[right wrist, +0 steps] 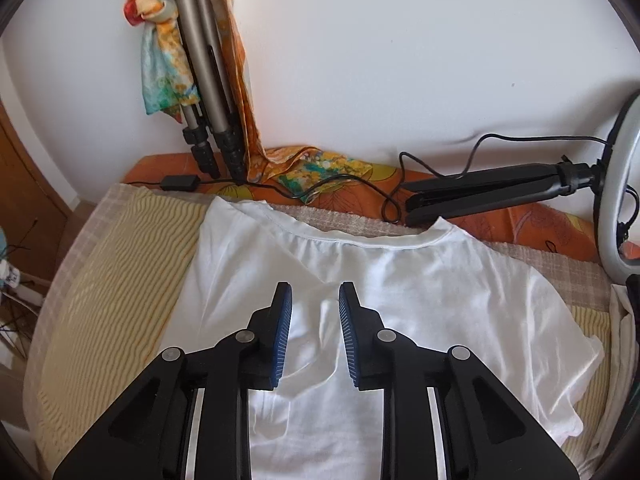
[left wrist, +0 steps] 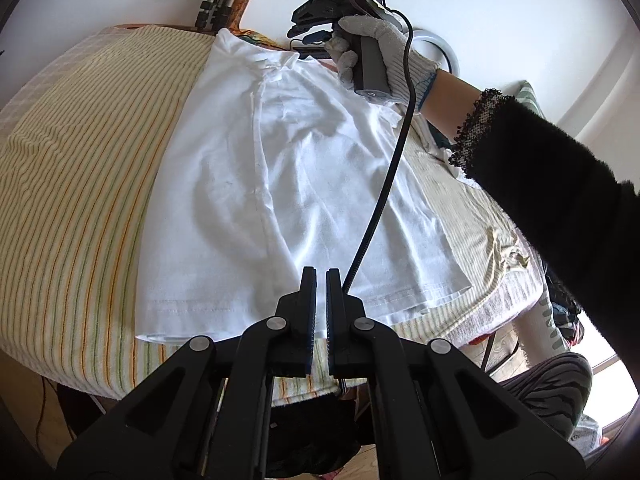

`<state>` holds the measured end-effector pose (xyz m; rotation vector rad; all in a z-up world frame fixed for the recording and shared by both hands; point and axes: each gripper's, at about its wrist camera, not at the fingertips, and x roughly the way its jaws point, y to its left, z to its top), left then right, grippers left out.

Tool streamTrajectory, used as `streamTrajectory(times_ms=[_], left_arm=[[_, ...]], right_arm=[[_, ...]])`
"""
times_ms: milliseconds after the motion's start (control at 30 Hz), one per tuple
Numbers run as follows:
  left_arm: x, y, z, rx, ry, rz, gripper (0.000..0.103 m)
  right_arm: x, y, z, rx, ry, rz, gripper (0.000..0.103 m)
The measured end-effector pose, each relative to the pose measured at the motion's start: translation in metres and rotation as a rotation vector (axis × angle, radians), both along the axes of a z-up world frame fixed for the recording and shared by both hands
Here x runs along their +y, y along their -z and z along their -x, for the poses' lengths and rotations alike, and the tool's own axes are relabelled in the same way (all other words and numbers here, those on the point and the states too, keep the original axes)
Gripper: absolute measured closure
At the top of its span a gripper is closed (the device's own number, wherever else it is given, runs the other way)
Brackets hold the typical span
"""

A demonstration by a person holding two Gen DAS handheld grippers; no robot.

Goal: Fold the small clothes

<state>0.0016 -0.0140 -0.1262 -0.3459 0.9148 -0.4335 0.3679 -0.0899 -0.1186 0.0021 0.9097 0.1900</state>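
Striped towel (right wrist: 108, 280), tripod (right wrist: 480, 192), ring light (right wrist: 616, 200)

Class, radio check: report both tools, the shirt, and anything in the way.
Left tool shut, empty. Right tool open above white shirt. Shirt partly folded on striped towel. Black cable trails across shirt.

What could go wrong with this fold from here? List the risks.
1. The black cable trails across the white T-shirt and could snag or drag the cloth.
2. The folded tripod lies right by the collar, so a reach there might knock it.
3. The right gripper, jaws apart, hovers over wrinkled fabric; closing here may pinch several layers.
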Motion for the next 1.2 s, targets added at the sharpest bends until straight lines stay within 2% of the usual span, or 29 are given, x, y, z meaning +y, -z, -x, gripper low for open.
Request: streamTrajectory(times_ms=[67,167,433,533,600,667,733,800,933,1067,1200], left_arm=[[0.001,-0.008,0.013,-0.024,0.02,0.015,0.103],[0.002,-0.014,0.031,-0.045,0.041,0.017,0.103],[0.005,-0.015,0.049,-0.055,-0.028,-0.075,0.103],[-0.002,-0.021,0.048,-0.078,-0.048,-0.083,0.103],[-0.014,-0.025,0.045,-0.099,-0.041,-0.096,0.103],[-0.03,-0.026,0.041,-0.103,-0.021,-0.106,0.094],[-0.049,-0.026,0.037,-0.101,0.006,-0.094,0.074],[-0.069,-0.025,0.035,-0.102,0.04,-0.095,0.073],[-0.109,-0.026,0.03,-0.131,0.113,-0.147,0.073],[-0.139,-0.024,0.02,-0.131,0.156,-0.149,0.073],[-0.171,-0.017,0.011,-0.13,0.209,-0.172,0.073]], right_arm=[[-0.014,-0.016,0.017,-0.02,0.014,-0.009,0.073],[-0.038,-0.04,0.047,-0.044,0.024,-0.058,0.072],[-0.101,-0.085,0.137,-0.116,0.015,-0.069,0.071],[-0.125,-0.094,0.164,-0.148,0.027,-0.063,0.066],[-0.141,-0.096,0.178,-0.158,0.032,-0.06,0.064],[-0.158,-0.096,0.189,-0.157,0.041,-0.06,0.064],[-0.175,-0.094,0.196,-0.152,0.054,-0.067,0.064],[-0.192,-0.093,0.203,-0.148,0.074,-0.079,0.064],[-0.225,-0.086,0.211,-0.137,0.122,-0.112,0.064],[-0.251,-0.076,0.216,-0.114,0.146,-0.158,0.064],[-0.271,-0.067,0.218,-0.095,0.159,-0.161,0.063]])
